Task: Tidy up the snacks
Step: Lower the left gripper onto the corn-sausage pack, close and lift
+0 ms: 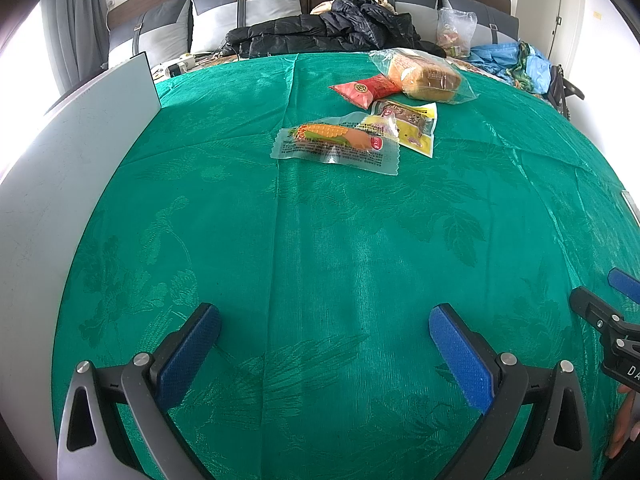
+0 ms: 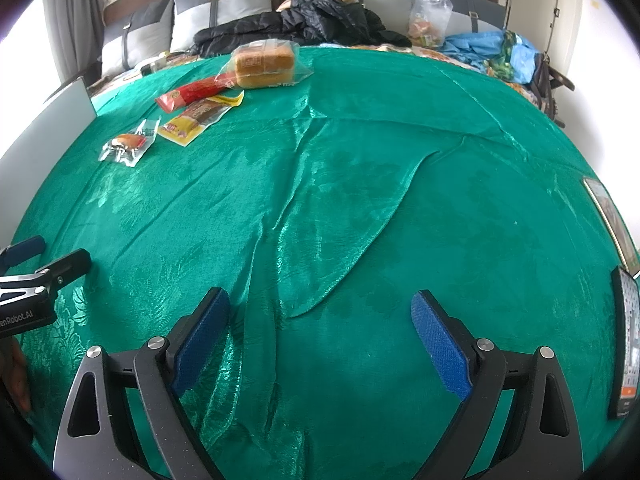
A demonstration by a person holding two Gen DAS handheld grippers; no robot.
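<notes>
Step in hand: you look to be at the start; no snack is picked up, and all four lie in a loose cluster on the green cloth (image 1: 320,240) of the counter.
Left gripper (image 1: 324,354): its jaws stand wide apart with nothing between them, low over the cloth, well short of the cluster.
Right gripper (image 2: 320,340): also spread wide and empty, over a rumpled fold of cloth, with the cluster far off to its left.
Landmark: the bread bag (image 1: 424,76), farthest from you, toward the bed.
Red packet (image 1: 366,90): touching the bread bag on its left side.
Yellow packet (image 1: 408,126): just nearer you than the bread bag, flat, partly under its neighbour.
Corn sausage packet (image 1: 336,146): nearest of the cluster, clear wrapper, orange inside, overlapping the yellow packet's edge.
Next move: I judge you should reach the left gripper forward to the corn sausage packet. It lies flat and slick, so pinch a sealed edge.
Risk: the loose cloth may bunch up under your fingertips.
</notes>
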